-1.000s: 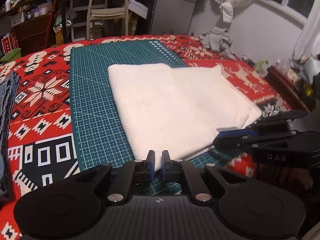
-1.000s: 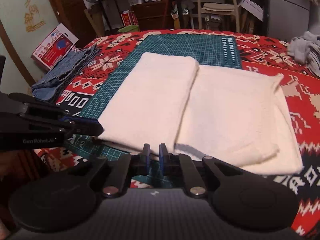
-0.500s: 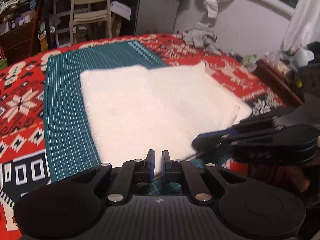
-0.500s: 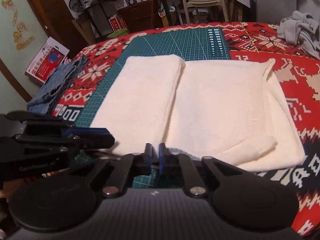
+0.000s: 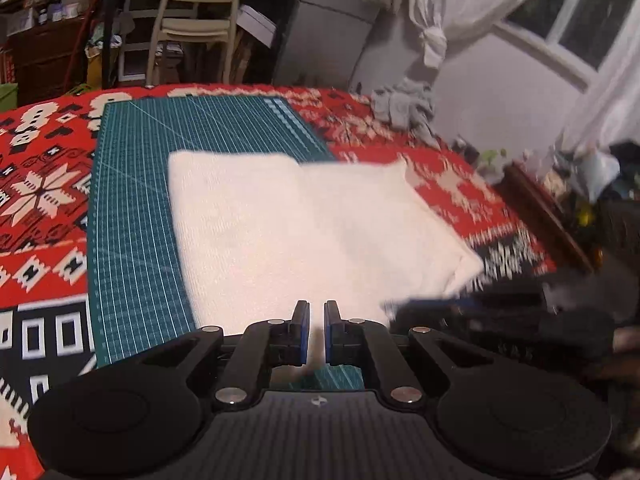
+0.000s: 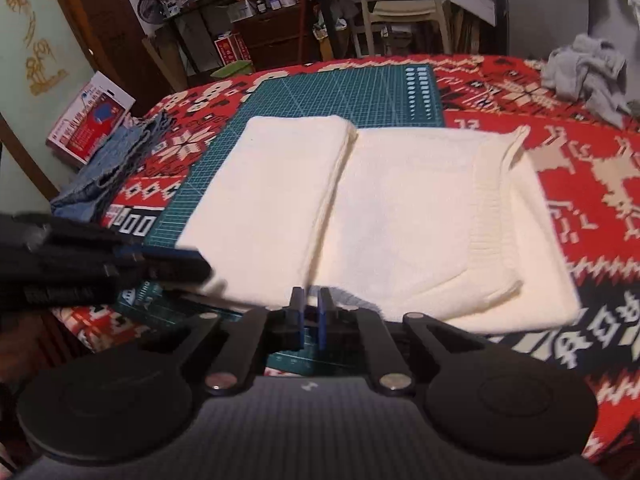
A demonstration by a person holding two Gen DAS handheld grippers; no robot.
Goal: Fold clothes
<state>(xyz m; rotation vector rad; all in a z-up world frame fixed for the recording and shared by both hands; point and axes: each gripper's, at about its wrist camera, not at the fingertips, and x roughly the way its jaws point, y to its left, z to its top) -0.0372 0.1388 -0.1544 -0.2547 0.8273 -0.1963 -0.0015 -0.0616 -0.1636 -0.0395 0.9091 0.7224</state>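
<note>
The cream garment [image 6: 360, 216] lies flat, its left part on the green cutting mat [image 6: 340, 92] and its right part out on the red patterned cover [image 6: 580, 184], filling the middle of both frames. Its left portion is folded over, leaving a ridge that runs from the near hem up toward the top of the frame; the long side runs left to right. The left gripper [image 5: 316, 330] sits low at the near hem, jaws almost together with pale cloth showing in the slit, apparently pinching that edge. The right gripper [image 6: 308, 316] also sits at the near hem, jaws nearly closed; whether cloth is between them cannot be told. Both are about equally close, so any further fold would likely carry the hem away, up-frame.
</note>
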